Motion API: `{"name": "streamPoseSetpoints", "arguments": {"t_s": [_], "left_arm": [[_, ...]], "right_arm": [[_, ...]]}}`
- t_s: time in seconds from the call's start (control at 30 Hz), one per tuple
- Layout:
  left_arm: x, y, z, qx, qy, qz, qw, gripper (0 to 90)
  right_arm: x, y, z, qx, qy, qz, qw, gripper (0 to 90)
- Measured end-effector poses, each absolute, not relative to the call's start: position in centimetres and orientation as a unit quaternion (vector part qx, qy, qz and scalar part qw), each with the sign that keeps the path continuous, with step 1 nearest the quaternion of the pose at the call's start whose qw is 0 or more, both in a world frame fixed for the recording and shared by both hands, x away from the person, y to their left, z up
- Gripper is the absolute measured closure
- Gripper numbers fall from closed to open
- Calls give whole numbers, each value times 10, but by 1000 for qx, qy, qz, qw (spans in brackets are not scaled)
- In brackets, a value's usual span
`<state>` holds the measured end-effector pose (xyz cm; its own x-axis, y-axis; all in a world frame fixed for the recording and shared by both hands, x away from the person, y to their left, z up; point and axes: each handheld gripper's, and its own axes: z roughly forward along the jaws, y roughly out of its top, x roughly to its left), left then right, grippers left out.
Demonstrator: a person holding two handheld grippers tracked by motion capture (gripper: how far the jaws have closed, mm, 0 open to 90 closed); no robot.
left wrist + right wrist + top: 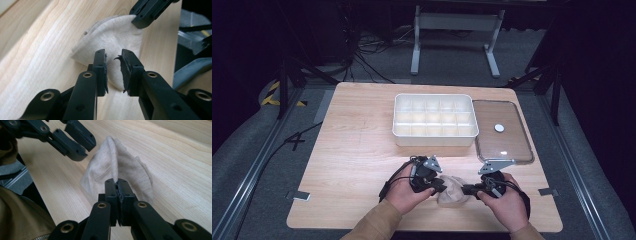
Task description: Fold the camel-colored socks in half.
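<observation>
beige cloth (453, 190) lies bunched on the table (357, 150) at lower centre of the frame, right gripper (118, 182) clamped on its edge, left gripper (113, 56) open over it; white compartment box (434, 120) stands empty, the cloth not yet stowed.

We see 1 small beige knit cloth (453, 190), soft and crumpled, on the pale wooden table near its front edge. It bunches up into a peaked fold (112, 157), its ribbed weave visible, with the lower edges spread flat on the wood (110, 37).
</observation>
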<state>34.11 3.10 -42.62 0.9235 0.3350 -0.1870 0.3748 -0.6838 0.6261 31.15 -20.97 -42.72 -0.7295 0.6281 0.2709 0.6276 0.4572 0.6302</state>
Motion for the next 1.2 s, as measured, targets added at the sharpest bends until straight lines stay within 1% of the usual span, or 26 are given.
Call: {"name": "streamPoseSetpoints", "arguments": {"t_s": [0.07, 0.13, 0.4, 0.53, 0.6, 0.63, 0.67, 0.7, 0.73, 0.87, 0.93, 1.13, 1.2], "left_arm": [[342, 23, -431, 927, 183, -16, 326, 761], [344, 19, -435, 931, 175, -10, 319, 774], [350, 3, -444, 937, 169, -4, 305, 783], [353, -7, -452, 944, 166, -3, 287, 787], [354, -11, -453, 943, 164, -4, 289, 788], [354, -12, -453, 943, 164, -6, 289, 788], [354, -12, -453, 943, 164, -6, 289, 789], [353, -13, -453, 943, 171, -9, 287, 789], [353, -14, -453, 943, 171, -5, 286, 789], [353, -15, -453, 944, 169, -2, 284, 790], [353, -14, -454, 943, 169, -3, 286, 790], [353, -14, -453, 943, 169, -2, 285, 791], [353, -14, -453, 943, 171, -4, 286, 791]], "right_arm": [[312, -212, -427, 372, 851, 371, 0, 883], [313, -215, -430, 378, 848, 371, -4, 883], [314, -223, -435, 390, 844, 367, 4, 873], [313, -225, -434, 395, 845, 360, 23, 848], [312, -226, -434, 396, 845, 358, 36, 817], [311, -226, -433, 392, 847, 355, 52, 808], [311, -226, -433, 392, 847, 355, 52, 808], [308, -225, -428, 380, 846, 368, 73, 803], [307, -223, -426, 364, 849, 375, 85, 795], [302, -212, -425, 337, 858, 378, 85, 796], [303, -207, -433, 331, 867, 364, 79, 792], [309, -214, -444, 340, 873, 339, 85, 772], [312, -218, -449, 338, 879, 325, 90, 726]]}}
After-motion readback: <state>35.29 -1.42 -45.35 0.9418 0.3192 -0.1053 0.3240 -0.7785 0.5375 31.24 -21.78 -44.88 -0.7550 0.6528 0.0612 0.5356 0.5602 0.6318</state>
